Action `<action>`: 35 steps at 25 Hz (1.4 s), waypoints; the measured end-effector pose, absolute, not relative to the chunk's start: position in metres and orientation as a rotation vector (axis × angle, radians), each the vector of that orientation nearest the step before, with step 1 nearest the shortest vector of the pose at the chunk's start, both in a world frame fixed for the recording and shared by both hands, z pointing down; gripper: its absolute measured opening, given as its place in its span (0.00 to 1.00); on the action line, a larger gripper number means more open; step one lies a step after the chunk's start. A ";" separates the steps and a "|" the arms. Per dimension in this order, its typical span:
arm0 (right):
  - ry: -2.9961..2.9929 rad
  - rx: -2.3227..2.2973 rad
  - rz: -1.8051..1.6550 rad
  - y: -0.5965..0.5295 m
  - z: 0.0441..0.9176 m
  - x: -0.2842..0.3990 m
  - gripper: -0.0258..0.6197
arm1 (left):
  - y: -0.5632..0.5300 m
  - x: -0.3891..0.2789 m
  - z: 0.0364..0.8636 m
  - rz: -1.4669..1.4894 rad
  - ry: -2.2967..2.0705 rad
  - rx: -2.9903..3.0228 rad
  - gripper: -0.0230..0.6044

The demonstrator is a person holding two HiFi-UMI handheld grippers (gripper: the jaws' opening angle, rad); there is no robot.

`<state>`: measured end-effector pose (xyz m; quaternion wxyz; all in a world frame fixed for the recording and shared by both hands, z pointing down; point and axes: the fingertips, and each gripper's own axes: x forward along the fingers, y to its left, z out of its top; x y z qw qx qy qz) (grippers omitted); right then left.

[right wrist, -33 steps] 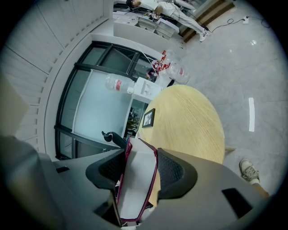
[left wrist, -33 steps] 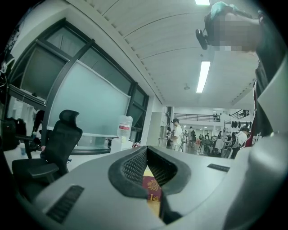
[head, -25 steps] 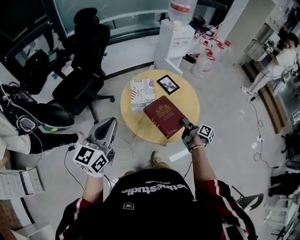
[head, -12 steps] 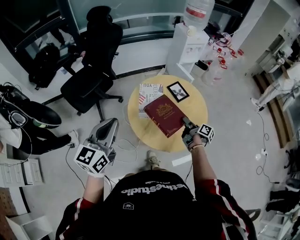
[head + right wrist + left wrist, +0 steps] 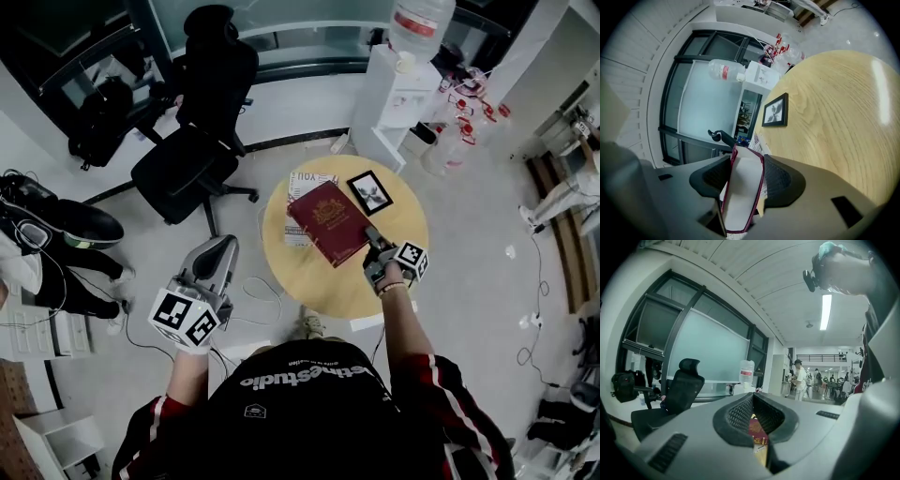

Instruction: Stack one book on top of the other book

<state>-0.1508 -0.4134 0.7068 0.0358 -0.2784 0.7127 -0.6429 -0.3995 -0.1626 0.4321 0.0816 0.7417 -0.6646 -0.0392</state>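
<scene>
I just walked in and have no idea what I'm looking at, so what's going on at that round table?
A person holds a gripper in each hand. The right gripper is clamped on the near corner of a dark red book, holding it over the round wooden table so that it overlaps a white patterned book lying there. Whether the red book already rests on it can't be told. A small picture frame lies beside them. The left gripper is shut and empty, off to the side of the table.

Maroon book with gold emblem, white book with red-and-black lettering, pale wood-grain table, black picture frame
</scene>
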 end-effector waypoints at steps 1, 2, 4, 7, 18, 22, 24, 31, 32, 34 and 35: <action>2.191 -0.851 -1.981 -0.418 0.708 -0.155 0.42 | -0.166 -0.402 0.433 -0.110 -1.989 2.213 0.06; 2.193 -0.847 -1.986 -0.423 0.709 -0.158 0.42 | -0.169 -0.404 0.433 -0.102 -1.994 2.208 0.06; 2.194 -0.845 -1.995 -0.432 0.712 -0.164 0.42 | -0.175 -0.407 0.434 -0.094 -2.007 2.189 0.06; 2.192 -0.843 -2.001 -0.443 0.718 -0.172 0.42 | -0.180 -0.410 0.436 -0.082 -2.012 2.175 0.06; 2.164 -0.865 -1.968 -0.478 0.734 -0.202 0.42 | -0.197 -0.424 0.444 -0.028 -2.054 2.113 0.06; 2.152 -0.888 -1.967 -0.485 0.739 -0.210 0.42 | -0.199 -0.429 0.446 -0.015 -2.060 2.099 0.06; 2.144 -0.892 -1.962 -0.488 0.743 -0.212 0.42 | -0.200 -0.430 0.449 -0.009 -2.061 2.096 0.06; 2.160 -0.898 -1.949 -0.489 0.755 -0.219 0.42 | -0.201 -0.433 0.456 0.000 -2.060 2.084 0.06; 2.160 -0.896 -1.947 -0.489 0.757 -0.220 0.42 | -0.201 -0.434 0.458 0.002 -2.059 2.086 0.06; 2.165 -0.891 -1.943 -0.486 0.761 -0.221 0.43 | -0.201 -0.435 0.459 0.009 -2.057 2.094 0.06; 2.174 -0.892 -1.942 -0.485 0.762 -0.221 0.43 | -0.201 -0.434 0.459 0.015 -2.055 2.101 0.06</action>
